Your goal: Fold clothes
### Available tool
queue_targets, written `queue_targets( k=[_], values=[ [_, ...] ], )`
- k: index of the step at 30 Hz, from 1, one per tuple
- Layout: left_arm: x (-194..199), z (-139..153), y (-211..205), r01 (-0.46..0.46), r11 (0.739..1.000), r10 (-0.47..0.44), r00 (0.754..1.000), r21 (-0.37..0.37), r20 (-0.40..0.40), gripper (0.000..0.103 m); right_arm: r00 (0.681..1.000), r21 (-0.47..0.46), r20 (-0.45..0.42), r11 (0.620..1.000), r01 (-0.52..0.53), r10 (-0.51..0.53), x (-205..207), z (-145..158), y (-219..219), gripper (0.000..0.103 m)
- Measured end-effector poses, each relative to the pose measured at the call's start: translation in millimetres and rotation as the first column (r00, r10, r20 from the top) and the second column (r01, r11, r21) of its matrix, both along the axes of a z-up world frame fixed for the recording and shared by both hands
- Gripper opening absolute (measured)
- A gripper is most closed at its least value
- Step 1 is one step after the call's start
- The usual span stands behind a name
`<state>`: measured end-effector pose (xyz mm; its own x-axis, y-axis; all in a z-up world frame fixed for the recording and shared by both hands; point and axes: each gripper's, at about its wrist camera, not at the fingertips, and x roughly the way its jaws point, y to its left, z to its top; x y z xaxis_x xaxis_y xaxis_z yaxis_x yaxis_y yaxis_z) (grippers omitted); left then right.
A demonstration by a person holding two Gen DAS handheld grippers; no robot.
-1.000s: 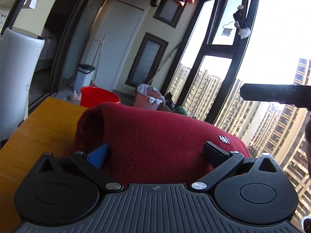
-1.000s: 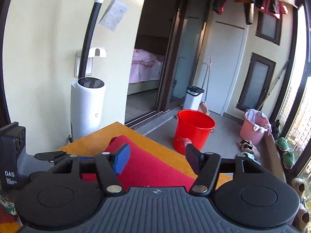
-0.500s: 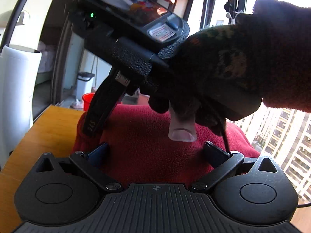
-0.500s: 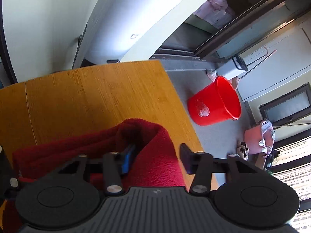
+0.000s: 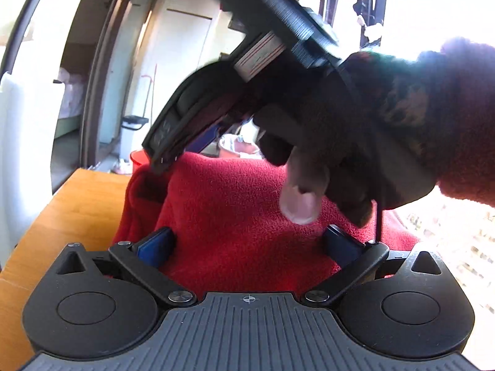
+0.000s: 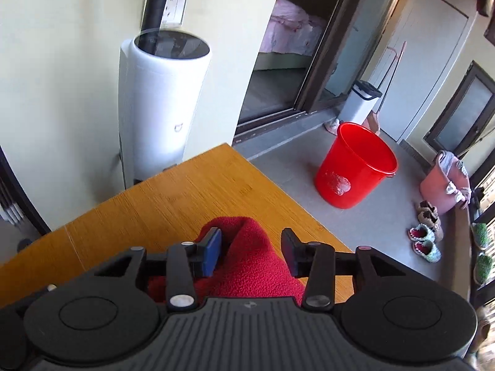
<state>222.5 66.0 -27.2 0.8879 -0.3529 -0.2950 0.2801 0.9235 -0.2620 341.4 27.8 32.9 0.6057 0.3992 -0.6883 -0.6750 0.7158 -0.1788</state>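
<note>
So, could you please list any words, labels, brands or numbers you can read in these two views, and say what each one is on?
No text reads clearly in either view.
White cylinder appliance: a small round logo low on its front, too small to read.
Right gripper body, seen from the left wrist: pale markings on its dark side, too blurred to read.
Striped label on that gripper: only lines, no legible words.
Red bucket: a whitish patch, no letters.

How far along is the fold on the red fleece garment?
Done: the red fleece garment already lies bunched in layers on the wooden table. In hand: the left gripper straddles its bulk, and the right gripper, jaws just opening, has a fleece ridge between its fingers. Left: flattening and squaring the final fold.
</note>
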Motion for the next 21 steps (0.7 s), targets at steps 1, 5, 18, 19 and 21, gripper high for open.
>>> queue_targets(
  k=[1,5,18,19,21],
  values=[
    [2,-1,3,-0.001,1.0,0.001,1.0,-0.014,-0.007,0.103,1.0,0.066,0.008,0.998,0.011,-0.012,-7,15,-14,0.055],
    [7,-2,11,0.009,0.998,-0.012,0.999,-0.07,-0.039,0.103,0.995,0.238,0.063,0.969,0.065,-0.082,-47,56,-82,0.063],
    [16,-10,19,0.027,0.995,-0.032,0.998,-0.097,-0.047,0.103,0.896,0.486,-0.118,0.762,0.428,-0.428,-127,-85,-249,0.068],
    [15,-11,17,0.024,0.996,-0.028,0.998,-0.088,-0.048,0.103,0.894,0.501,-0.115,0.753,0.428,-0.432,-128,-86,-251,0.069],
    [14,-11,16,0.014,0.997,-0.018,0.999,-0.079,-0.051,0.103,0.896,0.515,-0.099,0.748,0.418,-0.433,-128,-88,-252,0.07]
  ],
)
